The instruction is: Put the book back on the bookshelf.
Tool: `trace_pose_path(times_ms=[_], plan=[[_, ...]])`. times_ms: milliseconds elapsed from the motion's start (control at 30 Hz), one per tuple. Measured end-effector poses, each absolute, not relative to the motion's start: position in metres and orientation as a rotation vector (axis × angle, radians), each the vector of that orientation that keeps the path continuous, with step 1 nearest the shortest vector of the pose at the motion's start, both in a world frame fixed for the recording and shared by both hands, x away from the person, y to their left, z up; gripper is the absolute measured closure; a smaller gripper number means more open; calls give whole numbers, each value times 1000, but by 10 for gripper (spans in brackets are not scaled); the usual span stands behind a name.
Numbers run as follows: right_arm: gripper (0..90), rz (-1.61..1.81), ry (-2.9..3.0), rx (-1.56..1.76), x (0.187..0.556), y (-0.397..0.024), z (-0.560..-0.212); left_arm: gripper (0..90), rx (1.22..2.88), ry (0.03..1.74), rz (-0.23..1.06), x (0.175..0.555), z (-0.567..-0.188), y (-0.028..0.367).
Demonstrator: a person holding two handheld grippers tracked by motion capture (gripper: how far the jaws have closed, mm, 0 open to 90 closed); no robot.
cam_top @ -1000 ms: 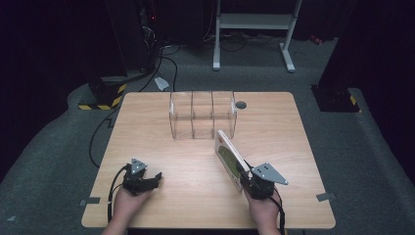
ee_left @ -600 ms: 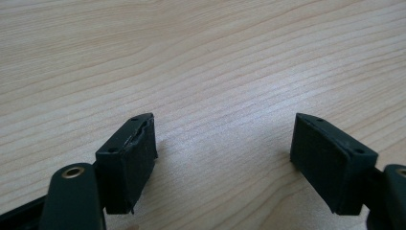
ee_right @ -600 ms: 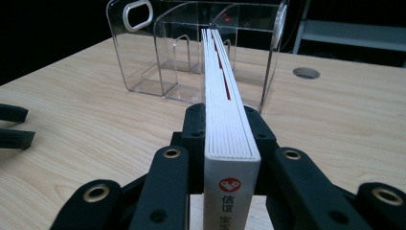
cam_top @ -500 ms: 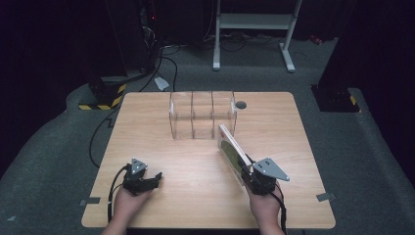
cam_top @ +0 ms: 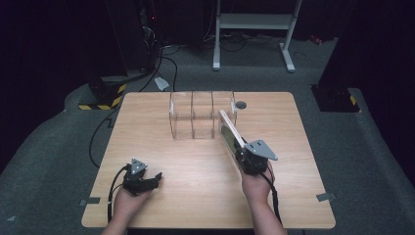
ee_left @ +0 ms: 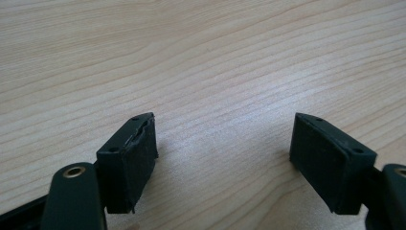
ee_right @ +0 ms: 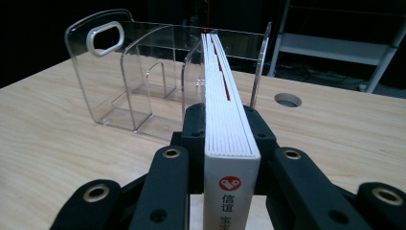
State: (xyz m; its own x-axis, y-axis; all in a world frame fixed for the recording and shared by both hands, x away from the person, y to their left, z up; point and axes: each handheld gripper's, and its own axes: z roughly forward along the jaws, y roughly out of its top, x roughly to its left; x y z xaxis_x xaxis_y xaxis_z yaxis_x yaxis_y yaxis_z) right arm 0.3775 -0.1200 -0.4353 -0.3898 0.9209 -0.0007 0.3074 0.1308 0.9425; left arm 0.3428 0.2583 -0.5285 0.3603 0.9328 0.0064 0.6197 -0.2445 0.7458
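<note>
Right gripper (cam_top: 239, 151), jaws clamped on a book (cam_top: 229, 133), holds it on edge above the table (cam_top: 195, 196), its far end at the rightmost slot of the clear rack (cam_top: 201, 115). Left gripper (cam_top: 152, 179), jaws apart and empty, rests near-left on the table.

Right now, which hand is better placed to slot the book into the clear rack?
Right. The right gripper already clamps the book, lined up with the clear rack. The left gripper sits open near the table's front edge.
</note>
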Motion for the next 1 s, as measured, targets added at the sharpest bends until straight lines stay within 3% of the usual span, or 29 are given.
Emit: trace_pose_path(times_ms=[1000], plan=[[756,1178,1714,1227,451,-83,-432,256,1965,1340,606,343,-528,258]])
